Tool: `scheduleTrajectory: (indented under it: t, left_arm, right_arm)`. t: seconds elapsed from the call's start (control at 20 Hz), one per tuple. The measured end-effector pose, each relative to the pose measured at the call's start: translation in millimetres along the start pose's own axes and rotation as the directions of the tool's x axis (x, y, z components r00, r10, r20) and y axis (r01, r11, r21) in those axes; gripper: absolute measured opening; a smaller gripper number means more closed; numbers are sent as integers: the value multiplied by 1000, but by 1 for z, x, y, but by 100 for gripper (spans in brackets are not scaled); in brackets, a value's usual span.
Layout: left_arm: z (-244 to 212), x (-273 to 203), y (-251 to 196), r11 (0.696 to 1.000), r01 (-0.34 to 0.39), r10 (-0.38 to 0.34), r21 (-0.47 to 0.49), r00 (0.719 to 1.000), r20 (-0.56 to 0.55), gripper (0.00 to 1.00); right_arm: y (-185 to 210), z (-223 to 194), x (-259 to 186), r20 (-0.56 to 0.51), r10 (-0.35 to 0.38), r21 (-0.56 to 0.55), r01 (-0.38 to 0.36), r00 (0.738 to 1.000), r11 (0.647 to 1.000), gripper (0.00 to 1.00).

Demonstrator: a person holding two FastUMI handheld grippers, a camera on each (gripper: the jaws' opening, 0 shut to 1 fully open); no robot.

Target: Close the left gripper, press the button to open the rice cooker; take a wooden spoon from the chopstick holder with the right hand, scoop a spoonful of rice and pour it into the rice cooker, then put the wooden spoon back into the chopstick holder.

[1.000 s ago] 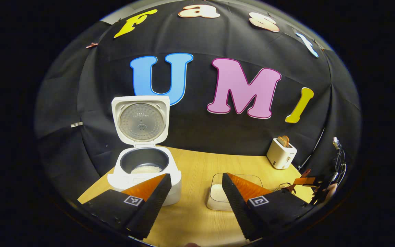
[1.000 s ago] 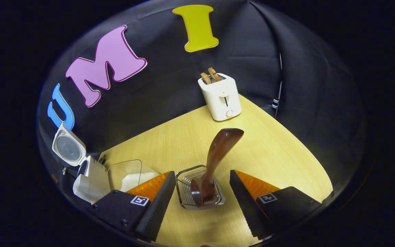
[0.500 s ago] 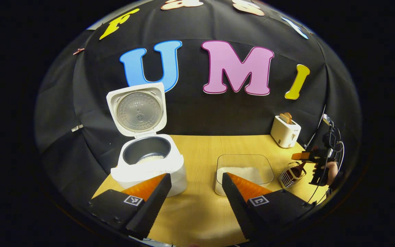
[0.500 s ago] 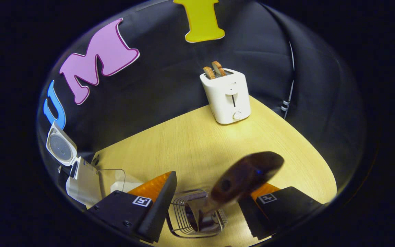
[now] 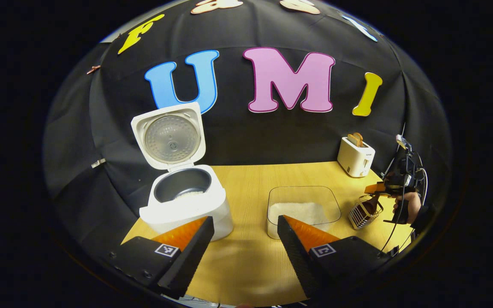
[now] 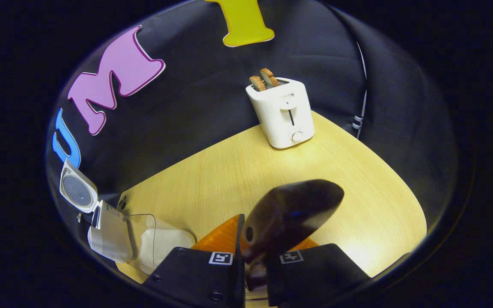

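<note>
Right gripper (image 6: 253,261) clenched on the wooden spoon (image 6: 287,218) handle, spoon seated in the wire holder (image 5: 364,211) at the table's (image 6: 238,175) right. Left gripper (image 5: 242,239) released, hovering near the open rice cooker (image 5: 184,201); rice tray (image 5: 302,205) between cooker and holder.

Risk: an angled pull could snag the spoon and tip the light holder.

Half a second ago the right jaws stood apart around the spoon; now they grip it.
</note>
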State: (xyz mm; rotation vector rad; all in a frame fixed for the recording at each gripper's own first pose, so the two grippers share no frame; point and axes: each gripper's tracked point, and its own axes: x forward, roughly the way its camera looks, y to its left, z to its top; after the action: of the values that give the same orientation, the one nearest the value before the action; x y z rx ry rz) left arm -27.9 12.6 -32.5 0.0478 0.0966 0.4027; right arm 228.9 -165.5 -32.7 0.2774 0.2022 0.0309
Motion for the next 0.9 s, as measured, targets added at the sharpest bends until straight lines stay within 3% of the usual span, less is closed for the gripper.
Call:
scheduleTrajectory:
  t: [0.3,0.45,0.9]
  left_arm:
    - [6,-1,5,999,-6,7,-41,1000,25,96]
    - [15,1,8,1000,15,-15,-1,999,49,96]
    - [30,19,58,996,71,-65,-56,992,108,96]
  right_arm:
    - [7,19,-20,38,-19,-29,20,999,999,12]
    - [20,38,-36,70,-41,-37,43,997,998,12]
    - [120,79,-79,168,14,-95,2,986,995,11]
